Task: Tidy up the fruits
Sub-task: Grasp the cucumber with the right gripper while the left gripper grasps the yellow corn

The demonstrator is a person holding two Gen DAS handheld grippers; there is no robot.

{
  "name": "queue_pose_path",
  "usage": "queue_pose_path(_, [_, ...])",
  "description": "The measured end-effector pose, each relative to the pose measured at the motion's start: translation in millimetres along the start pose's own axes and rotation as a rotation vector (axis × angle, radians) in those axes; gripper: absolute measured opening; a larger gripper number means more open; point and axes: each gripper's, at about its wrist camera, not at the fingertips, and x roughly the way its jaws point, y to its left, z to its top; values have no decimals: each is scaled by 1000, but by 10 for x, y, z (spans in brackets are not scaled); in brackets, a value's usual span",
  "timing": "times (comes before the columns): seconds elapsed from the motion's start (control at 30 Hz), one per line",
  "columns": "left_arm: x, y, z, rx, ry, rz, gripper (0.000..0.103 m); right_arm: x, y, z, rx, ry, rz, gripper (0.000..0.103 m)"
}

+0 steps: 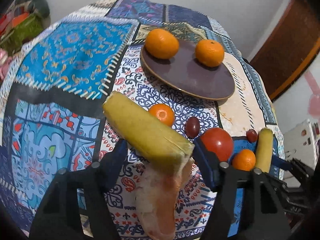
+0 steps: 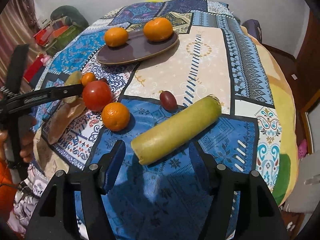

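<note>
A patterned tablecloth [image 2: 210, 64] fills both views. The purple plate [image 2: 138, 50], upper centre, carries two oranges [image 2: 158, 29]. Lower centre, the right gripper [image 2: 160, 160] stands partly open around a yellow-green banana piece [image 2: 176, 130] without pressing it. The left gripper [image 1: 160, 156] straddles another banana piece [image 1: 146, 132]; whether it grips, I cannot tell.

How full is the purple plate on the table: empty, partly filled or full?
Partly filled. Two oranges sit on the purple plate, with bare surface showing between them.
</note>
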Motion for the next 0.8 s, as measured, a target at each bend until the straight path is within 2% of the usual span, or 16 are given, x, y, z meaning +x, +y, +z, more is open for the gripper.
queue_pose_path(0.1, [-59,40,-9,-2,8,-34,58,79,19,35,9,5,-9,70])
queue_pose_path(0.2, [-151,129,-44,-24,22,-40,50,146,31,63,13,9,-19,71])
queue_pose_path(0.47, [-236,436,-192,22,54,56,37,177,-16,91,18,-4,-12,71])
queue_pose_path(0.67, [-325,461,-216,62,42,76,37,120,-50,45,10,-19,-9,70])
queue_pose_path(0.73, [-376,406,-197,79,26,66,44,77,-54,35,0,-15,-19,70])
queue_pose_path(0.8, [-420,355,-161,92,-3,72,57,32,-52,42,-12,-4,-19,70])
